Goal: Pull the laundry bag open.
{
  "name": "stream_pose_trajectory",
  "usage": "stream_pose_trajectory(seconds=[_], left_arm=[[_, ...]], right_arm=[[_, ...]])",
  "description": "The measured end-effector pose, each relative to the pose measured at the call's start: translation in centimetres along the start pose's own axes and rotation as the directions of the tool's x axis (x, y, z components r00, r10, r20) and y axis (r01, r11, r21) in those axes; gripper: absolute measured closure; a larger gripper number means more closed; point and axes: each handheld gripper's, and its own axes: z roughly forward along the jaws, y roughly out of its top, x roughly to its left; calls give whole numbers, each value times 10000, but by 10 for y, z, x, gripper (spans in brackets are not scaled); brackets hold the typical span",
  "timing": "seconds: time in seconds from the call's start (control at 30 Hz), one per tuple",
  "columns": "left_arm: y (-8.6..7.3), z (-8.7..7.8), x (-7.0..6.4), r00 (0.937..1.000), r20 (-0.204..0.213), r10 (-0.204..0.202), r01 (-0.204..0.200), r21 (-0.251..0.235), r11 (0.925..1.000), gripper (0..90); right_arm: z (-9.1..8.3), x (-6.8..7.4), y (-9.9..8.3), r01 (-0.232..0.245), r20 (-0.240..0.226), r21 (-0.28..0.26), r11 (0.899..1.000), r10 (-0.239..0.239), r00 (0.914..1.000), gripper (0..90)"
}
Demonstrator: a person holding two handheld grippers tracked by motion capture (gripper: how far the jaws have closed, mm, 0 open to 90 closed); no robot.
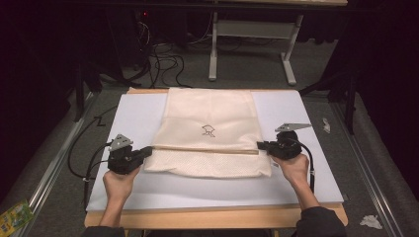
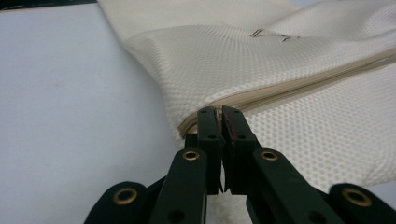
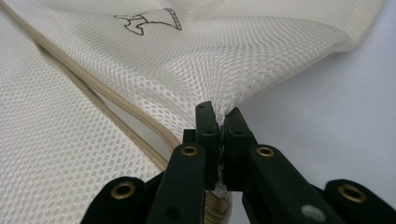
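A cream mesh bag [image 1: 210,131] with a small dark embroidered figure [image 1: 208,130] lies flat on a white mat [image 1: 296,182]. A tan zipper line [image 1: 205,149] crosses it from side to side. My left gripper [image 1: 148,151] is shut on the bag's left edge at the zipper end [image 2: 219,112]. My right gripper [image 1: 260,144] is shut on the bag's right edge, mesh [image 3: 196,60] pinched between its jaws [image 3: 219,116]. In the right gripper view the mesh lifts slightly toward the jaws.
The white mat covers a wooden table [image 1: 217,217] whose front edge shows. Beyond the table stand a grey frame leg [image 1: 213,44] and floor cables [image 1: 163,61]. Crumpled paper bits [image 1: 370,221] and a green packet [image 1: 15,216] lie on the floor.
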Motion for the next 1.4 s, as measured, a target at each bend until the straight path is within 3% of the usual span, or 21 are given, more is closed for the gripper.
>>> stream_pose_trajectory(seconds=[0.1, 0.2, 0.67, 1.07, 1.4], left_arm=[[-2, 0, 1, 9999, 121, -64, 64, 20, 10000, 874], [-2, 2, 0, 9999, 89, -60, 60, -10, 10000, 874], [-8, 12, -6, 9993, 375, 74, -83, 224, 9997, 871], [-13, 21, -6, 9985, 528, 117, -148, 593, 9981, 867], [-20, 29, -8, 9989, 417, 196, -236, 960, 9951, 863]], right_arm=[[-4, -5, 0, -188, 131, -89, 9998, 190, 9997, 893], [-5, -5, 0, 0, 278, -31, 10000, 1, 9996, 893], [-6, -5, -2, -65, 295, -81, 9999, 68, 9995, 890], [4, -9, -16, -473, 183, 223, 9986, 469, 9987, 880], [17, -9, -27, -393, 413, 647, 9971, 367, 9985, 865]])
